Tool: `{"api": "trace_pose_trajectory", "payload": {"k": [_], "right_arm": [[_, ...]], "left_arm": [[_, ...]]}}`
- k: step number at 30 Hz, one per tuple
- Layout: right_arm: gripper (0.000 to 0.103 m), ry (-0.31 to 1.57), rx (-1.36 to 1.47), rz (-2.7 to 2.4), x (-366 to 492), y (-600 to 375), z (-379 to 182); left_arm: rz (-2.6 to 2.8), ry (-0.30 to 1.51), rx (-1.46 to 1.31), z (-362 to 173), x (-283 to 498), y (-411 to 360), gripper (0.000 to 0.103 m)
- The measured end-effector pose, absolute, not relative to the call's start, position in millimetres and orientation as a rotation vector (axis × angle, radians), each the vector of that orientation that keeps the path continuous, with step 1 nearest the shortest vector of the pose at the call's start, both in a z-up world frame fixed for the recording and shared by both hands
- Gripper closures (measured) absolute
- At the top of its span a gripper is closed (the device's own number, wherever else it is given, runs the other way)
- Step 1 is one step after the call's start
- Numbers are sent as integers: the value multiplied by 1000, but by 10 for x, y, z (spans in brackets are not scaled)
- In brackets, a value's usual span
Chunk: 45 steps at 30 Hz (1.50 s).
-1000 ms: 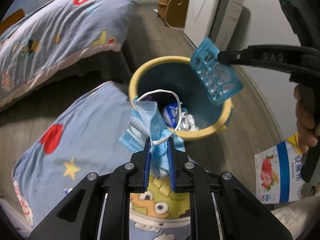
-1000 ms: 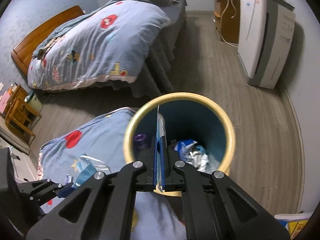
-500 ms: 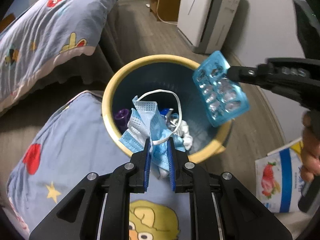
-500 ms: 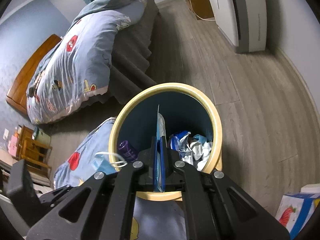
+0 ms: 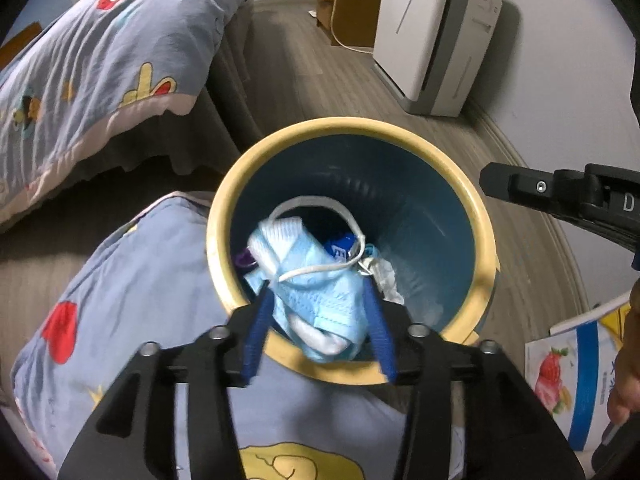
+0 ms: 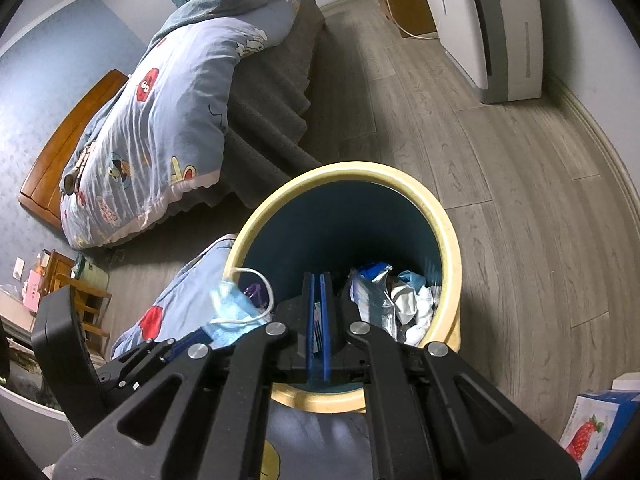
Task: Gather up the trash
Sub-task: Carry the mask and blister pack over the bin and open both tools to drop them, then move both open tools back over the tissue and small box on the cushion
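A round bin with a yellow rim (image 5: 472, 200) and blue inside stands on the wooden floor; it also shows in the right wrist view (image 6: 448, 224). Wrappers and crumpled paper (image 6: 396, 300) lie at its bottom. My left gripper (image 5: 318, 312) is over the near rim with its jaws spread wide. A light blue face mask (image 5: 316, 280) with a white ear loop hangs loosely between its fingers, over the bin's mouth; it also shows in the right wrist view (image 6: 232, 312). My right gripper (image 6: 319, 316) is over the bin, nearly closed and empty.
A bed with a blue cartoon quilt (image 6: 168, 112) lies at the left. A matching pillow (image 5: 132, 304) sits by the bin. A white appliance (image 5: 440, 32) stands against the far wall. A strawberry-print carton (image 5: 568, 368) lies on the floor at the right.
My left gripper has opened, and the mask has slackened between its fingers. The blue blister pack has gone from my right gripper, which has drawn back to the right.
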State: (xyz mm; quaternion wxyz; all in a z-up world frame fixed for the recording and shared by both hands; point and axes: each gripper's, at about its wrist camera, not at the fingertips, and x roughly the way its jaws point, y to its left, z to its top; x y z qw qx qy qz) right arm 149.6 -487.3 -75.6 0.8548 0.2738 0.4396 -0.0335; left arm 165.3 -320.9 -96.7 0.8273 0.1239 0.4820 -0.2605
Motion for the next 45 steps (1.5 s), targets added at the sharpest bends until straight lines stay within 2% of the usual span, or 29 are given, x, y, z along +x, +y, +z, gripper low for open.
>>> {"api": "trace_pose_trajectory", "payload": {"k": [4, 5, 6, 7, 8, 9, 10, 11, 12, 28, 36, 45], "right_arm": [[99, 926, 576, -80, 1491, -4886, -754], [94, 927, 574, -82, 1491, -4889, -755], [80, 927, 570, -85, 1492, -4887, -751], [72, 927, 561, -90, 1492, -4882, -742], [55, 925, 546, -98, 1492, -4873, -725], [38, 923, 536, -104, 1490, -4869, -712], [30, 918, 519, -115, 1490, -4861, -684], [14, 913, 503, -125, 1492, -4848, -659], [6, 910, 489, -133, 1493, -4842, -643], [6, 922, 137, -234, 1493, -4184, -364], [6, 900, 95, -139, 1318, -3742, -205], [6, 869, 132, -45, 1092, -3344, -176]], "left_arm": [[-542, 1018, 261, -965, 1628, -3186, 35], [-535, 1012, 255, -951, 1615, -3161, 28], [-531, 1007, 252, -940, 1604, -3147, 25], [-527, 1002, 247, -924, 1584, -3120, 19], [-522, 995, 246, -903, 1558, -3088, 14], [-515, 988, 247, -887, 1539, -3060, 12], [-507, 980, 248, -871, 1518, -3033, 10], [-500, 974, 249, -854, 1492, -2995, 9], [-490, 969, 254, -832, 1456, -2938, 9], [-327, 936, 230, -448, 734, -1508, 7], [-265, 956, 154, -407, 286, -903, 7], [-286, 1060, 149, -852, -100, -699, 7]]}}
